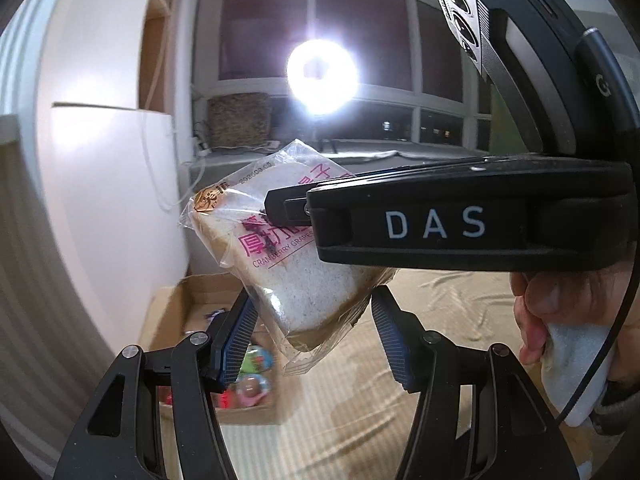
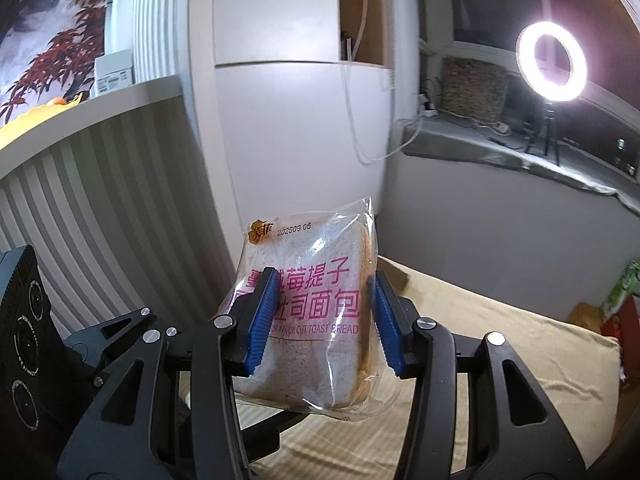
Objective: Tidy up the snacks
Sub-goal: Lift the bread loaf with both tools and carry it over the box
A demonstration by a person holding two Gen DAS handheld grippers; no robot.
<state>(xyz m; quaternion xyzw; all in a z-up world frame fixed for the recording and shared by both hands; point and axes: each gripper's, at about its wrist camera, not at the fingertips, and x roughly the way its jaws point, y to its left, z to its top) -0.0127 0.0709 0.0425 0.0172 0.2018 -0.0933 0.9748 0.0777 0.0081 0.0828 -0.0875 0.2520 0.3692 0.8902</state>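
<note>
Mid-transfer step: bread pack (image 2: 308, 312) was up in the air, pinched across its sides by the right gripper (image 2: 324, 320), blue pads (image 2: 264, 320) pressed into the wrapper. From the left wrist view the same pack (image 1: 288, 248) hung tilted above and between the fingers of the left gripper (image 1: 316, 340), which stood spread with nothing in them; whether they touched the bag's bottom edge could not be told.

Judged: carrying the bread toward the box (image 1: 172, 312), or handing it over to the left.

Box sat open on the bed (image 1: 420, 360), low left of the pack. Inside: a few small colourful wrapped snacks (image 1: 252, 376), pink and green, partly hidden by the left finger. Count unclear.

Next move likely called for lowering the pack over the box opening, flat or on edge beside the small snacks, then loosening the pinch. Soft bread, so a light squeeze.
</note>
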